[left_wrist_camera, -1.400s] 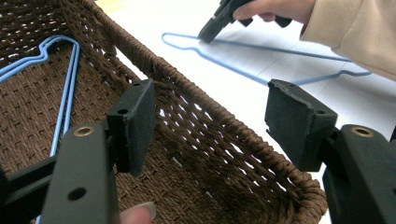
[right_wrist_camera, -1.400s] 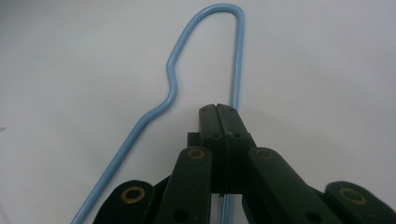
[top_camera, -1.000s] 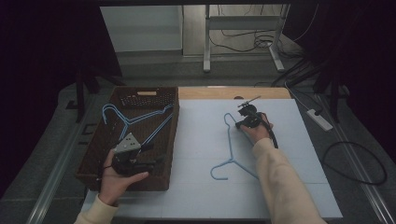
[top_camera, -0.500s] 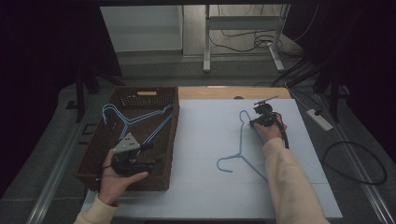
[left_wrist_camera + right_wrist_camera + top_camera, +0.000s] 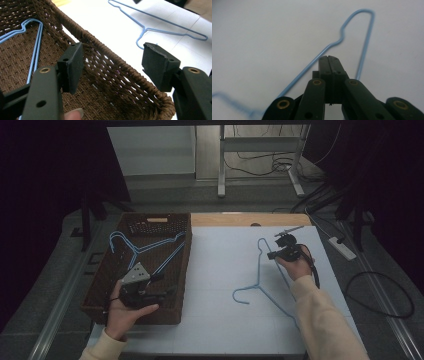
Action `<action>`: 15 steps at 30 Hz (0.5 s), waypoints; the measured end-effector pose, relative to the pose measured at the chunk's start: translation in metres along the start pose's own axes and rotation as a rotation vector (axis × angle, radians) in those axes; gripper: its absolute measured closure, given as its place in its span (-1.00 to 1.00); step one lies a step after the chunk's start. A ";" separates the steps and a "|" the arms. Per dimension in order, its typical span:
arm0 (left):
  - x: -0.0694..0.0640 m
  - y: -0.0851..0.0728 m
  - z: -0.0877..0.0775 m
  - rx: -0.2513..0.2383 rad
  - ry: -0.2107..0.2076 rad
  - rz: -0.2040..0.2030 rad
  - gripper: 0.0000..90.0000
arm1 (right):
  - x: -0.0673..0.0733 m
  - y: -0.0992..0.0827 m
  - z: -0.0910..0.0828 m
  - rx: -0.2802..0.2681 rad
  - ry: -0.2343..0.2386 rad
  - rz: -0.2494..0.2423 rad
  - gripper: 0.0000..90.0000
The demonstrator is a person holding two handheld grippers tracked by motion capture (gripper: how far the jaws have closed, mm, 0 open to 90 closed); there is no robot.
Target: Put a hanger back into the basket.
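A blue wire hanger (image 5: pixel 258 270) lies on the white table top, its hook toward the basket. My right gripper (image 5: pixel 273 254) is shut on its wire near the far shoulder; in the right gripper view the black jaws (image 5: pixel 329 58) are pressed together with the hanger (image 5: pixel 304 71) running out from under them. A second blue hanger (image 5: pixel 145 247) lies inside the brown woven basket (image 5: pixel 187 265). My left gripper (image 5: pixel 167 284) is open at the basket's near right corner. In the left gripper view its jaws (image 5: pixel 112 62) straddle the basket rim (image 5: pixel 117 60) without touching it.
The white sheet (image 5: pixel 220 270) covers the table between basket and right hand. A strip of bare wood (image 5: pixel 240 220) runs along the far edge. A power strip (image 5: pixel 341 247) and cables (image 5: pixel 380 295) lie on the floor to the right.
My right gripper has moved right and a little away from the person, dragging the blue hanger with it. The left gripper has stayed at the basket.
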State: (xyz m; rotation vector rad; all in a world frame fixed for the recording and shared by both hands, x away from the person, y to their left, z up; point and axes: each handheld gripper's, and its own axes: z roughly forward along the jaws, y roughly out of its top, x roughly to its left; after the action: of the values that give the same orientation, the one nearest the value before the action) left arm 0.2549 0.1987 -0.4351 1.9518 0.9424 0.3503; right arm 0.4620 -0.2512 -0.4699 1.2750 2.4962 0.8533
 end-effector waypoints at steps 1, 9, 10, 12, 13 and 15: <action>0.000 0.000 0.000 0.000 0.000 0.000 -0.22 | 0.003 -0.004 -0.005 0.003 0.007 -0.010 1.00; -0.003 0.001 0.000 0.001 -0.001 0.005 -0.22 | 0.026 -0.069 -0.050 0.057 0.074 -0.080 1.00; -0.003 0.001 0.001 0.001 -0.001 0.004 -0.22 | 0.027 -0.078 -0.054 0.069 0.078 -0.080 1.00; -0.004 0.002 0.001 0.003 -0.002 0.004 -0.22 | 0.030 -0.095 -0.060 0.102 0.072 -0.095 1.00; -0.004 0.002 0.001 0.004 -0.001 0.006 -0.22 | 0.031 -0.102 -0.062 0.116 0.072 -0.101 1.00; -0.004 0.002 0.002 0.005 -0.001 0.007 -0.22 | 0.035 -0.121 -0.068 0.144 0.079 -0.102 1.00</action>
State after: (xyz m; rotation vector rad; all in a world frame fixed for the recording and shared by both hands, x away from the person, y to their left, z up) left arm 0.2542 0.1940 -0.4341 1.9600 0.9372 0.3508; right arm 0.3304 -0.3060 -0.4826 1.1645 2.7025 0.7253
